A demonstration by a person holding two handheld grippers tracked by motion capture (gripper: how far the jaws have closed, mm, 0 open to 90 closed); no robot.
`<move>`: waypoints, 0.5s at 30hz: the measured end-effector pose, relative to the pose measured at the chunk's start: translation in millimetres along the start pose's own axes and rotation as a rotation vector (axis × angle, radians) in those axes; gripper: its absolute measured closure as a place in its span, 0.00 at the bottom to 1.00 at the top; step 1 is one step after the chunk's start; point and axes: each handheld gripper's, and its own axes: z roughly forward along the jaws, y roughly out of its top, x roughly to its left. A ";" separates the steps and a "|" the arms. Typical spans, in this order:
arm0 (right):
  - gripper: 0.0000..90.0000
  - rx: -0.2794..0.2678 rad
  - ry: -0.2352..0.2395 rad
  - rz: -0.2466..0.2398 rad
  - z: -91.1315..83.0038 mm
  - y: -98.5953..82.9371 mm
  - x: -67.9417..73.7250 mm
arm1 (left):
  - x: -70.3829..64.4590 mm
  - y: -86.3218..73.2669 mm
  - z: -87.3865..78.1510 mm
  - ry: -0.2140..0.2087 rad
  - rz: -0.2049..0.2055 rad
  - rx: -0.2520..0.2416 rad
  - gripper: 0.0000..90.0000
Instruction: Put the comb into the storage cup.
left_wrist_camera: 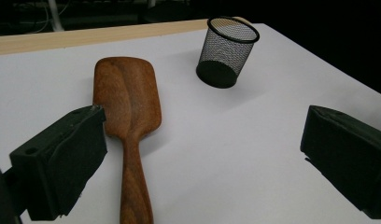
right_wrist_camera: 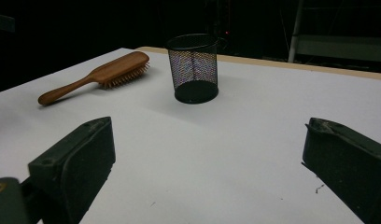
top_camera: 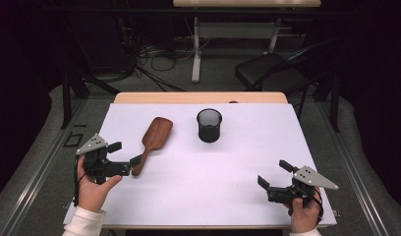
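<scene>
A wooden hairbrush is seen lying bristles-down on the left part of the desk, its handle pointing toward the near left, where the left gripper is held with its jaws wide apart on either side of the handle's end. The brush is judged to be light, stiff and hard, with a smooth polished back that may be slippery; it is best taken across the narrow handle, near the neck, where the jaws can close on flat sides without the bristles being pressed. The right gripper is held at the near right, its jaws also apart and nothing between them. A black mesh cup stands upright toward the far middle, well apart from the brush. The desk is covered by a plain white sheet, matte and flat, with a wooden edge at the far side. Beyond it, a dim room with a grey carpet, cables, a black chair and another table's legs is seen.
</scene>
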 end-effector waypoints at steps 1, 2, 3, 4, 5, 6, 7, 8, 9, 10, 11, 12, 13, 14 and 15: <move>0.03 0.004 0.001 0.005 0.3 -0.3 0.0 | -0.3 3.0 1.7 -0.005 0.003 0.009 0.00; 0.03 0.005 0.000 0.001 0.6 -0.5 -0.6 | -0.6 4.5 2.4 -0.003 0.008 0.015 0.00; 0.03 0.005 0.000 0.001 0.6 -0.5 -0.6 | -0.6 4.5 2.4 -0.003 0.008 0.015 0.00; 0.03 0.008 -0.002 0.006 0.7 -0.7 -0.5 | -0.9 7.2 4.9 -0.004 0.016 0.024 0.00; 0.03 0.008 -0.002 0.007 0.7 -0.8 -0.7 | -0.9 7.2 4.9 -0.004 0.016 0.024 0.00; 0.03 0.009 -0.003 0.002 0.8 -0.9 -1.4 | -1.0 10.0 7.5 0.002 0.018 0.035 0.00; 0.03 0.008 -0.002 0.007 1.1 -1.0 -1.3 | -0.6 11.4 8.7 0.001 0.014 0.040 0.00; 0.03 0.011 -0.003 0.003 1.1 -1.0 -1.7 | 0.3 12.8 9.8 0.001 0.014 0.045 0.00; 0.03 0.011 -0.003 0.005 1.3 -1.3 -1.6 | 1.0 14.0 10.9 0.001 0.008 0.050 0.00; 0.03 0.014 -0.003 0.003 1.3 -1.4 -1.9 | 1.7 15.3 12.0 0.000 0.004 0.055 0.00; 0.03 0.012 -0.003 0.007 1.6 -1.7 -1.7 | 2.4 16.5 13.0 0.001 0.003 0.058 0.00; 0.03 0.012 -0.003 0.007 1.6 -1.7 -1.7 | 2.4 16.5 13.0 0.001 0.003 0.058 0.00; 0.03 0.013 -0.002 0.004 1.7 -1.6 -2.0 | 3.6 18.9 14.3 0.006 0.000 0.067 0.00; 0.03 0.013 -0.002 0.004 1.8 -1.6 -2.0 | 3.6 18.9 14.3 0.006 0.000 0.067 0.00; 0.03 0.012 -0.002 0.004 2.0 -1.8 -2.1 | 4.8 21.2 15.1 0.006 -0.004 0.068 0.00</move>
